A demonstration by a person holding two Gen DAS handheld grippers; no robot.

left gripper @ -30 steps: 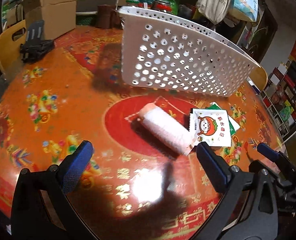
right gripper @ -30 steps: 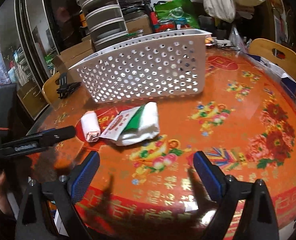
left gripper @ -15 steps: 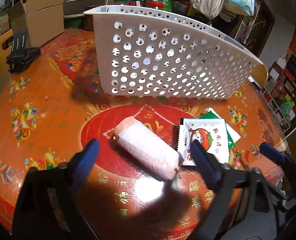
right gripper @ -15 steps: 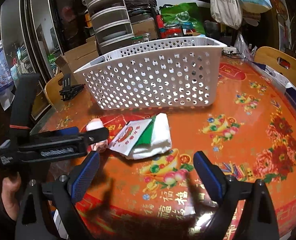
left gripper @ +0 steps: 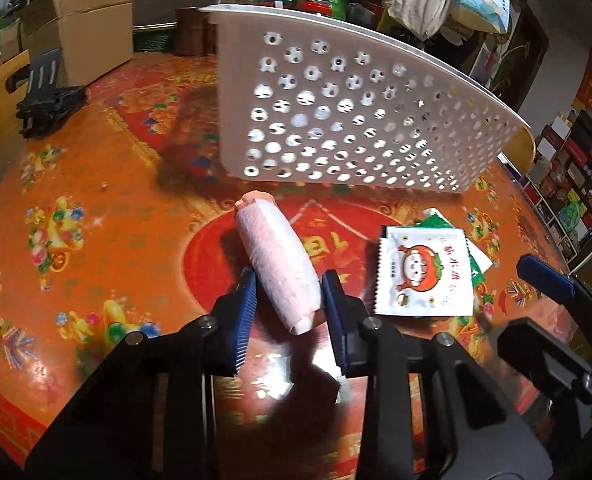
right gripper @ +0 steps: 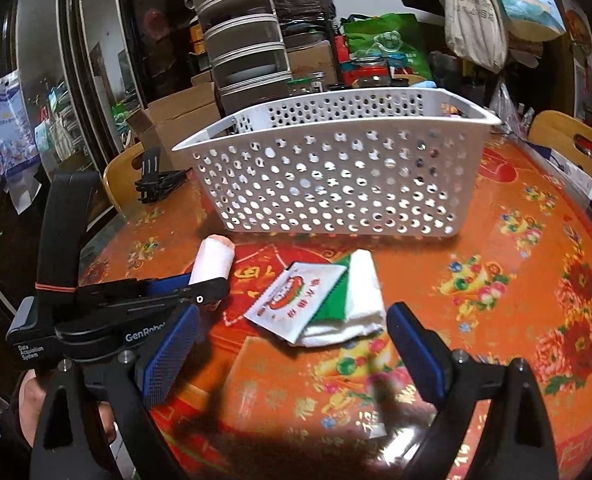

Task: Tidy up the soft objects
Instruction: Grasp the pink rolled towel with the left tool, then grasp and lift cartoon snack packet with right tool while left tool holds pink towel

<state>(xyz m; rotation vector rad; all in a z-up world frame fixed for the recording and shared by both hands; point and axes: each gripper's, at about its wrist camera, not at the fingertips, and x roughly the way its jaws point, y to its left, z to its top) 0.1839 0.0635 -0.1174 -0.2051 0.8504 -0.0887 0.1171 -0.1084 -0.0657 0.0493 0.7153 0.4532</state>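
A pink rolled towel (left gripper: 280, 268) lies on the red patterned table (left gripper: 96, 220), in front of a white perforated basket (left gripper: 355, 120). My left gripper (left gripper: 290, 296) is closing its jaws on the near end of the roll, and both blue pads touch its sides. In the right wrist view the left gripper (right gripper: 204, 292) hides the roll's near end (right gripper: 214, 256). A white packet with a cartoon print (left gripper: 423, 276) lies on a green packet and a folded white cloth (right gripper: 359, 304). My right gripper (right gripper: 292, 348) hovers open just short of that pile, holding nothing.
The basket (right gripper: 335, 184) stands upright behind the objects. A black folded stand (left gripper: 48, 100) sits at the table's far left beside a cardboard box (left gripper: 84, 40). Wooden chairs (right gripper: 575, 148) ring the table. Stacked containers and bags crowd the back.
The left gripper's jaws went from wide open to closed around the towel roll as it came in over the roll's near end. The right gripper shifted a little toward the basket.
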